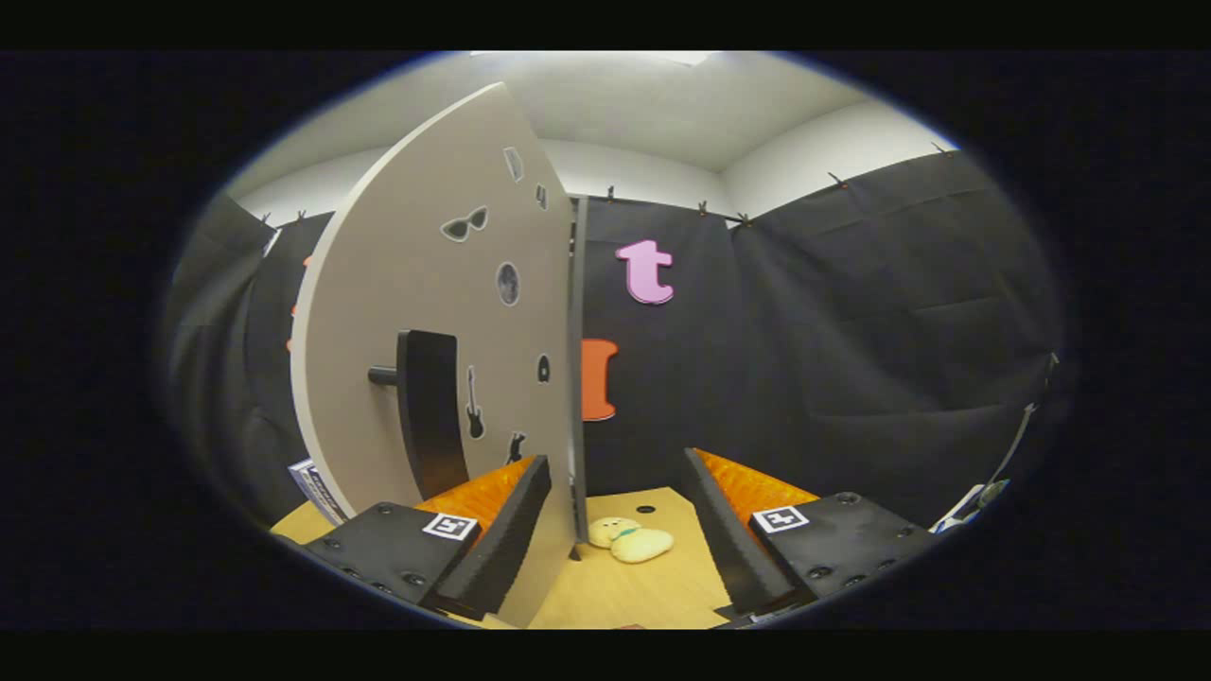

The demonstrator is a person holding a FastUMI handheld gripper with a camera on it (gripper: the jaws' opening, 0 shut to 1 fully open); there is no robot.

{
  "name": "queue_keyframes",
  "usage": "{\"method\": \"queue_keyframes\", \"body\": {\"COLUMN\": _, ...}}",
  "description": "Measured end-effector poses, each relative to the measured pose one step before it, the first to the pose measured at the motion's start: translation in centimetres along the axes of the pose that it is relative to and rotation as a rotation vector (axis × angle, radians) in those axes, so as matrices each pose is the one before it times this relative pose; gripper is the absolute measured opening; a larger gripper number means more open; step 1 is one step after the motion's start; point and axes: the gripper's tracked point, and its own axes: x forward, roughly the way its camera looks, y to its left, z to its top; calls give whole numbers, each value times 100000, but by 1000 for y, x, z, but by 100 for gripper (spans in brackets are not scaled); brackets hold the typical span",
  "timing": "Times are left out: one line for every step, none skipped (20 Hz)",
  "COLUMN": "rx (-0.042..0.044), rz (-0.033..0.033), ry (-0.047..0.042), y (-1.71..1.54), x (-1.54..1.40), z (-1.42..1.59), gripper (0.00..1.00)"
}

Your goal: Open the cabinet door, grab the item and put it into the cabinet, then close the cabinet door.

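1. The gripper (615, 530) hangs over a pale wooden tabletop (653, 591), its two fingers spread wide apart and clamped on nothing; the near edge of the swung-open cabinet door (416, 312) sits just inside the left finger (511, 530), and whether it touches that finger cannot be told.

2. Just ahead, between the fingers, a small cream plush toy (632, 540) lies on the tabletop, close to the foot of the door's free edge and well short of the black cloth wall.

3. The toy looks light, soft and squashy, likely to give under pressure and not to slip or break; a pinch across its plump middle, where a greenish band shows, seems the surest hold, with the fingers closing firmly enough to bite into the stuffing.

4. To the left and rising past the fingers, the grey door stands open, decorated with small stickers and carrying a dark bar handle (430, 421) on a short post.

5. Behind the door's edge the cabinet body (577, 369) shows as a thin upright strip; its interior is hidden.
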Motion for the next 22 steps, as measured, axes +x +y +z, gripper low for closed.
{"method": "queue_keyframes", "body": {"rx": 411, "rz": 2679, "ry": 247, "y": 1353, "x": 315, "z": -30, "gripper": 91}}
{"method": "queue_keyframes", "body": {"rx": -93, "rz": 1691, "ry": 375, "y": 1014, "x": 375, "z": -125, "gripper": 91}}
{"method": "queue_keyframes", "body": {"rx": -2, "rz": 1309, "ry": 377, "y": 964, "x": 558, "z": -82, "gripper": 91}}
{"method": "queue_keyframes", "body": {"rx": -47, "rz": 1292, "ry": 161, "y": 877, "x": 677, "z": -73, "gripper": 91}}
{"method": "queue_keyframes", "body": {"rx": 255, "rz": 1654, "ry": 93, "y": 1028, "x": 455, "z": -153, "gripper": 91}}
{"method": "queue_keyframes", "body": {"rx": 664, "rz": 2130, "ry": 229, "y": 1028, "x": 555, "z": -181, "gripper": 91}}
{"method": "queue_keyframes", "body": {"rx": 705, "rz": 2081, "ry": 550, "y": 1066, "x": 436, "z": -346, "gripper": 91}}
{"method": "queue_keyframes", "body": {"rx": 478, "rz": 1558, "ry": 782, "y": 817, "x": 586, "z": -320, "gripper": 92}}
{"method": "queue_keyframes", "body": {"rx": 232, "rz": 1175, "ry": 749, "y": 608, "x": 295, "z": -341, "gripper": 92}}
{"method": "queue_keyframes", "body": {"rx": 169, "rz": 835, "ry": 379, "y": 544, "x": 484, "z": -145, "gripper": 92}}
{"method": "queue_keyframes", "body": {"rx": 316, "rz": 1014, "ry": -62, "y": 566, "x": 327, "z": -58, "gripper": 92}}
{"method": "queue_keyframes", "body": {"rx": 481, "rz": 1109, "ry": -161, "y": 627, "x": 341, "z": 52, "gripper": 92}}
{"method": "queue_keyframes", "body": {"rx": 655, "rz": 1409, "ry": -354, "y": 762, "x": 106, "z": 59, "gripper": 92}}
{"method": "queue_keyframes", "body": {"rx": 794, "rz": 1859, "ry": -570, "y": 805, "x": 166, "z": 230, "gripper": 92}}
{"method": "queue_keyframes", "body": {"rx": 540, "rz": 2147, "ry": -422, "y": 1024, "x": 220, "z": 155, "gripper": 92}}
{"method": "queue_keyframes", "body": {"rx": 304, "rz": 2081, "ry": -298, "y": 973, "x": 321, "z": 129, "gripper": 92}}
{"method": "queue_keyframes", "body": {"rx": 342, "rz": 2026, "ry": -172, "y": 956, "x": 502, "z": 34, "gripper": 92}}
{"method": "queue_keyframes", "body": {"rx": 197, "rz": 2299, "ry": 649, "y": 997, "x": 112, "z": -341, "gripper": 92}}
{"method": "queue_keyframes", "body": {"rx": 144, "rz": 2273, "ry": 912, "y": 785, "x": -66, "z": -275, "gripper": 93}}
{"method": "queue_keyframes", "body": {"rx": 117, "rz": 2715, "ry": 808, "y": 1073, "x": 344, "z": -284, "gripper": 93}}
{"method": "queue_keyframes", "body": {"rx": -155, "rz": 2336, "ry": 764, "y": 1082, "x": 551, "z": -293, "gripper": 92}}
{"method": "queue_keyframes", "body": {"rx": -1621, "rz": -509, "ry": 624, "y": 349, "x": 374, "z": -129, "gripper": 92}}
